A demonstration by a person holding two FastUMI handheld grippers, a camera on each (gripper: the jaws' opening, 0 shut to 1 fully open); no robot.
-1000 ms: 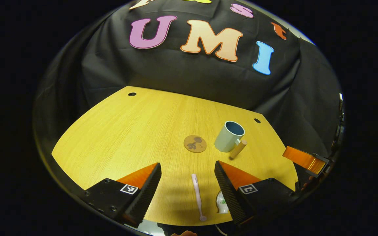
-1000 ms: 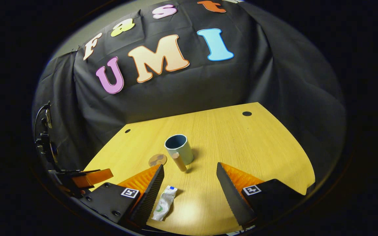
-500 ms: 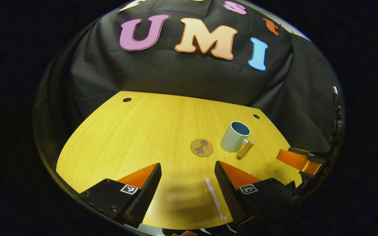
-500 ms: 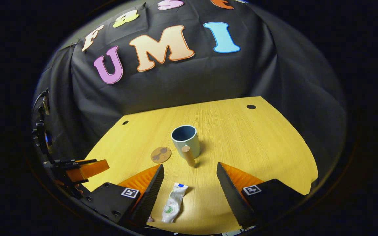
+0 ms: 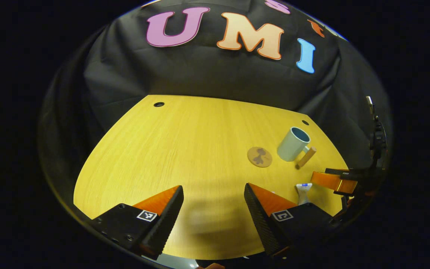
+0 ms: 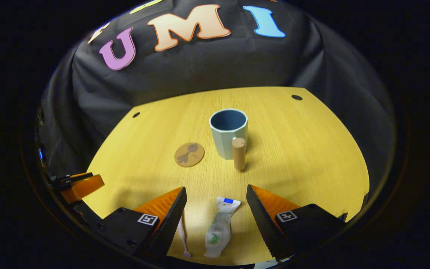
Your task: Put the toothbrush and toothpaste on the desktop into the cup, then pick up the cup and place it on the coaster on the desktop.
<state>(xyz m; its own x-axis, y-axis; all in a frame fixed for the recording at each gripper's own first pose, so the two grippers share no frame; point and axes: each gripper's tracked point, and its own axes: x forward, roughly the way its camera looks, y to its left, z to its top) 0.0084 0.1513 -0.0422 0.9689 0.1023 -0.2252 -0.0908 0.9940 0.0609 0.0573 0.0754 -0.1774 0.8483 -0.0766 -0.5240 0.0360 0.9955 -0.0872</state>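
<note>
The right gripper [image 6: 217,216] is wide open and holds nothing, and the toothpaste [image 6: 219,228] lies flat between its fingers, ready to be grabbed. The left gripper [image 5: 213,213] is open and empty too, over bare desktop [image 5: 185,145]. The toothbrush [image 6: 182,235] lies just beside the toothpaste, and farther off the cup [image 6: 228,131] stands near the coaster [image 6: 189,154].

No wording, brand or number can be read on anything on the desk [image 6: 293,157]. The toothpaste [image 6: 218,231] carries a blue patch and a green mark, too small to make out. Each gripper body bears a small square black-and-white coded marker, a pattern without letters.
</note>
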